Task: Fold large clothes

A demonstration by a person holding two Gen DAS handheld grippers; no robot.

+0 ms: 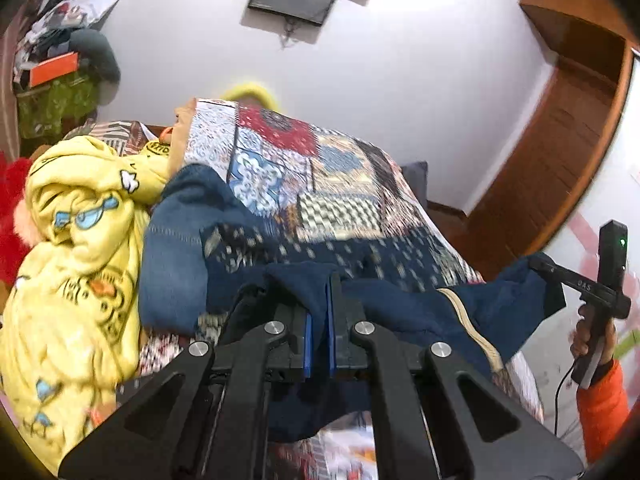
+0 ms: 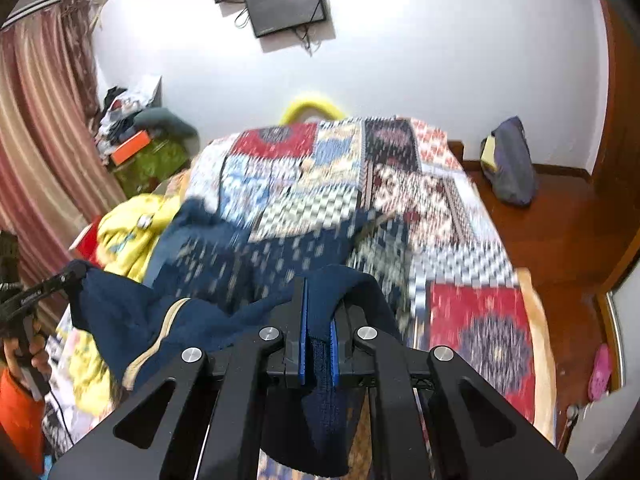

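A dark blue garment (image 1: 404, 312) with a cream stripe hangs stretched between both grippers above the bed. My left gripper (image 1: 319, 300) is shut on one edge of it. My right gripper (image 2: 319, 308) is shut on the other edge; the garment (image 2: 132, 324) sags to the left in that view. The right gripper also shows in the left wrist view (image 1: 540, 264), and the left gripper in the right wrist view (image 2: 76, 270). Part of the blue cloth, with a pale dotted pattern (image 1: 256, 248), lies on the bed.
A patchwork quilt (image 2: 400, 184) covers the bed. A yellow cartoon-print blanket (image 1: 80, 248) is heaped on the bed's left side, with red plush (image 1: 10, 216) beside it. Cluttered shelf (image 2: 136, 136), curtain (image 2: 36, 128), wall screen (image 2: 284, 4), bag on wooden floor (image 2: 510, 164).
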